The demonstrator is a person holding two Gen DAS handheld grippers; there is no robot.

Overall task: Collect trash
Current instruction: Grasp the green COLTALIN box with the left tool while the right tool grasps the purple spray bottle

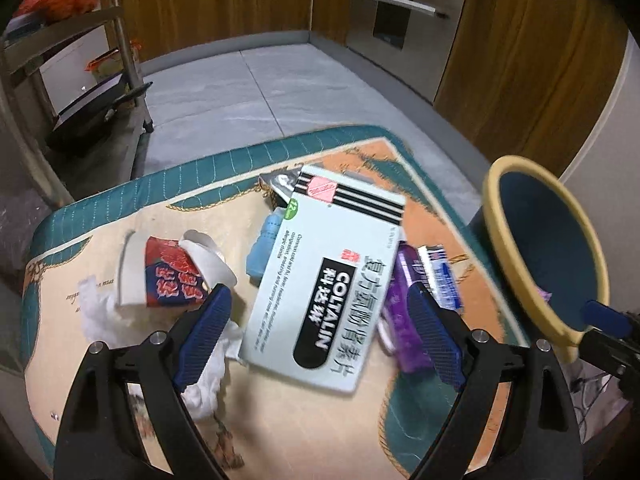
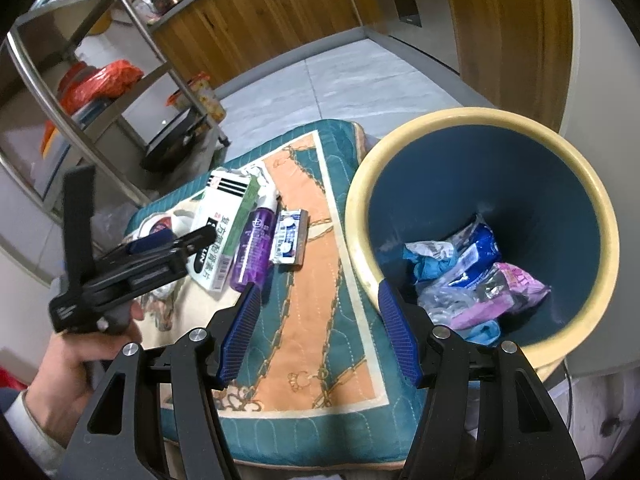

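Quilted teal and orange cloth covers the table (image 1: 100,208), and the trash lies on it. From the left in the left wrist view: white tissue (image 1: 100,312), a crushed paper cup (image 1: 172,272) with red and blue print, a blue bottle (image 1: 264,240) half under a pale medicine box (image 1: 320,276), a purple bottle (image 1: 400,300), and a small blue-and-white packet (image 1: 442,276). The left gripper (image 1: 320,324) hangs over the box with its jaws spread wide, one finger above the tissue, the other above the purple bottle (nothing between the pads is pressed). In the right wrist view a hand (image 2: 76,356) holds that gripper at the left. The right gripper (image 2: 318,332) stands partly open and grips nothing; its right finger sits by the rim of the bin (image 2: 360,200). That bin, cream outside and blue inside, holds crumpled wrappers (image 2: 476,272) at the table's right edge.
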